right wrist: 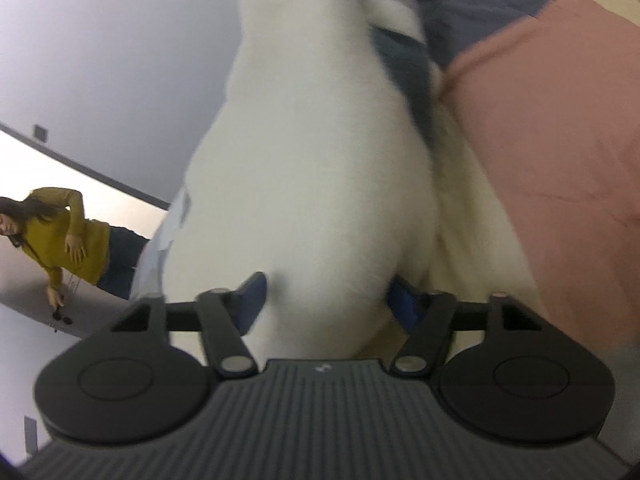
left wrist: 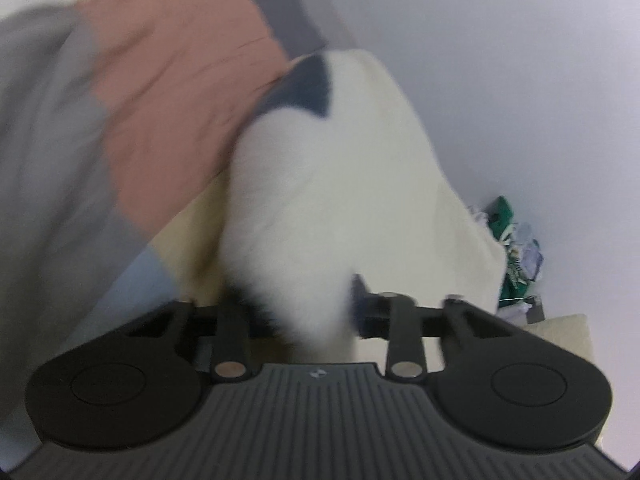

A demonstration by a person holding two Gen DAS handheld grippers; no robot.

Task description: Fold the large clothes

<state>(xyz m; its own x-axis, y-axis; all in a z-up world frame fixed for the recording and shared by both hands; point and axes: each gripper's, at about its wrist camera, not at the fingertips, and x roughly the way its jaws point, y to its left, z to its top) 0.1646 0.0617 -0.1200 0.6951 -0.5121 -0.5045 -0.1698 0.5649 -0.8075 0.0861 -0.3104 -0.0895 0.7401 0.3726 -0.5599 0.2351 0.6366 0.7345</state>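
While both views are blurring with motion, the left hand-held gripper is sitting low in the middle of its frame with a bunch of white fleece running down between its fingers; the fabric is filling the gap there, and the pads are pressing on it, so it is grasping the fleece. From that grip the fleece is spreading upward through the centre of the frame, with a dark navy patch showing near its upper edge. A pink cloth is lying across the upper left, and grey fabric is filling the far left. A heap of green and pale clutter is sitting at the right edge against a pale wall. In the right wrist view, the right hand-held gripper is likewise clenching the fleece, which is bulging between its blue pads and rising toward the top of the frame. Pink cloth is filling the right side. At the left edge a person in a mustard top is leaning over a pale surface.
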